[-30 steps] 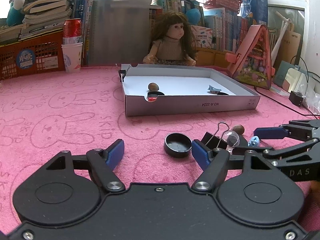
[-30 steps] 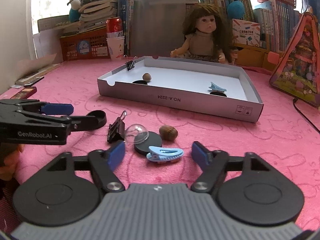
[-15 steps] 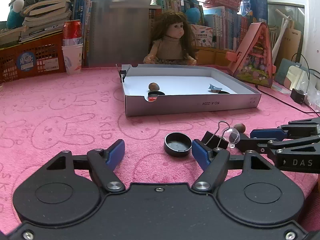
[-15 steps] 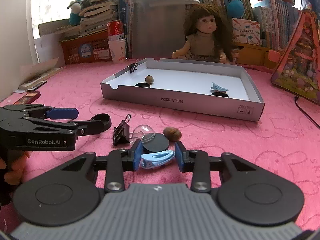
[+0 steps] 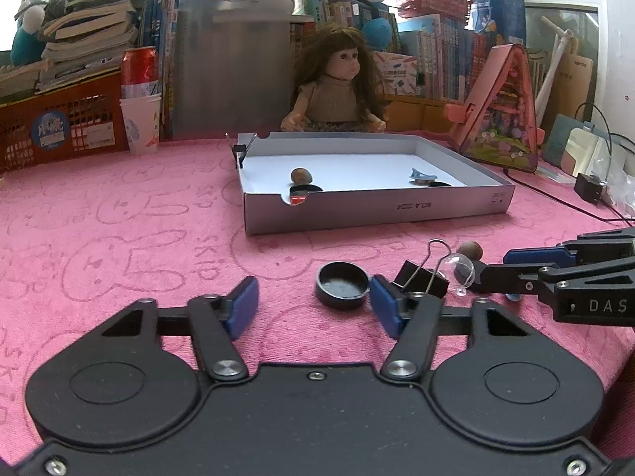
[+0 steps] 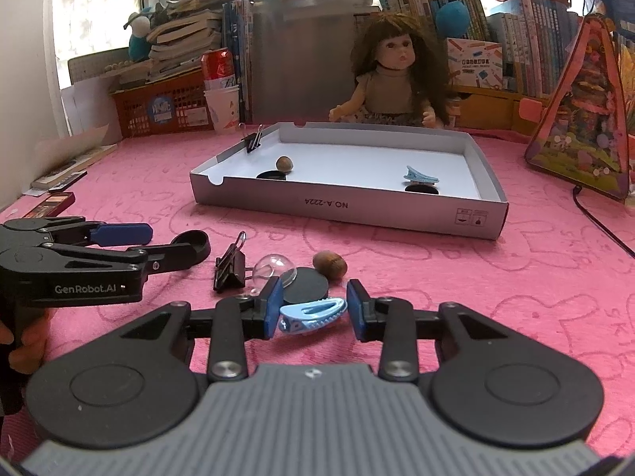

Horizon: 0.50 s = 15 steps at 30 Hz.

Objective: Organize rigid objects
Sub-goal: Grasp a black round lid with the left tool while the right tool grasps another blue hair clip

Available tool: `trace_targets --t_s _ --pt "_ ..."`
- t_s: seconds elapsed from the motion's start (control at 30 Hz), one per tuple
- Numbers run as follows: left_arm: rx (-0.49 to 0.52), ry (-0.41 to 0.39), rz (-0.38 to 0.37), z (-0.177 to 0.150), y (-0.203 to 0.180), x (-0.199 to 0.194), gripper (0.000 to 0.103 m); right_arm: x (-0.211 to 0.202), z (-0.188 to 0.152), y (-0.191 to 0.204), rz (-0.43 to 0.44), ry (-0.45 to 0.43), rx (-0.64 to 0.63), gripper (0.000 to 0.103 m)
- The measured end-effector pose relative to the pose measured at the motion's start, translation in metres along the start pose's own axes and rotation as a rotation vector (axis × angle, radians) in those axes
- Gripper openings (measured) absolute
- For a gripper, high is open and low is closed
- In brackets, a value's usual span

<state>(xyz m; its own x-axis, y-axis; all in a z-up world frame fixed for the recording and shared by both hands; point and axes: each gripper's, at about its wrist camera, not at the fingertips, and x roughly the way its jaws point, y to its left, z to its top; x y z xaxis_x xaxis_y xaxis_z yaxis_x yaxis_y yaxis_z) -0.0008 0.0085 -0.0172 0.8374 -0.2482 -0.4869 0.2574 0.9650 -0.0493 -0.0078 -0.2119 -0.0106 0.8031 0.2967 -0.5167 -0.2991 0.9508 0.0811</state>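
Right wrist view: right gripper [image 6: 313, 309] closed onto blue hair clip [image 6: 311, 313] on pink surface [image 6: 476, 277], pads seemingly touching its ends. Pick step; next needs lift and carry into grey tray [image 6: 397, 214]. Left wrist view: left gripper [image 5: 313, 305] open, jaws just narrowed, nothing between; black cap [image 5: 341, 283] just ahead. Clip nearly hidden there.

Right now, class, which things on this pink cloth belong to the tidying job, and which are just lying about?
Job: grey tray; blue hair clip; binder clip; nut; black lid; clear dome; black disc.
Lying about: doll; red can; paper cup; orange basket; toy house.
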Motion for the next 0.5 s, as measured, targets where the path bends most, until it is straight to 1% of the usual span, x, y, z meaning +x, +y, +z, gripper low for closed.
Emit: trace_targets --t_s 0.07,0.13,0.17,0.2,0.3,0.33,0.37,0.5 --pt "0.005 -0.005 0.003 0.0 -0.003 -0.001 0.049 -0.002 -0.001 -0.002 0.0 -0.005 0.004 0.041" --pt "-0.008 -0.003 -0.005 0.0 -0.006 -0.002 0.036 -0.004 -0.002 -0.004 0.002 -0.01 0.01 0.041" --pt "-0.019 -0.002 -0.012 0.0 -0.007 -0.003 0.032 -0.005 -0.003 -0.004 0.002 -0.013 0.012 0.04" --pt "-0.025 -0.002 -0.01 0.0 -0.009 -0.003 0.023 -0.007 -0.003 -0.005 0.001 -0.017 0.014 0.04" --pt "-0.008 -0.01 0.017 0.002 -0.016 -0.006 0.021 -0.012 -0.005 -0.008 0.002 -0.031 0.021 0.04" --pt "-0.004 -0.014 0.023 0.002 -0.017 -0.008 0.016 -0.014 -0.006 -0.009 0.0 -0.036 0.022 0.04" --pt "-0.005 -0.015 0.026 0.003 -0.018 -0.009 0.013 -0.015 -0.006 -0.011 -0.002 -0.041 0.025 0.04" --pt "-0.007 -0.02 0.037 0.005 -0.021 -0.016 0.012 -0.019 -0.007 -0.016 -0.007 -0.054 0.046 0.04"
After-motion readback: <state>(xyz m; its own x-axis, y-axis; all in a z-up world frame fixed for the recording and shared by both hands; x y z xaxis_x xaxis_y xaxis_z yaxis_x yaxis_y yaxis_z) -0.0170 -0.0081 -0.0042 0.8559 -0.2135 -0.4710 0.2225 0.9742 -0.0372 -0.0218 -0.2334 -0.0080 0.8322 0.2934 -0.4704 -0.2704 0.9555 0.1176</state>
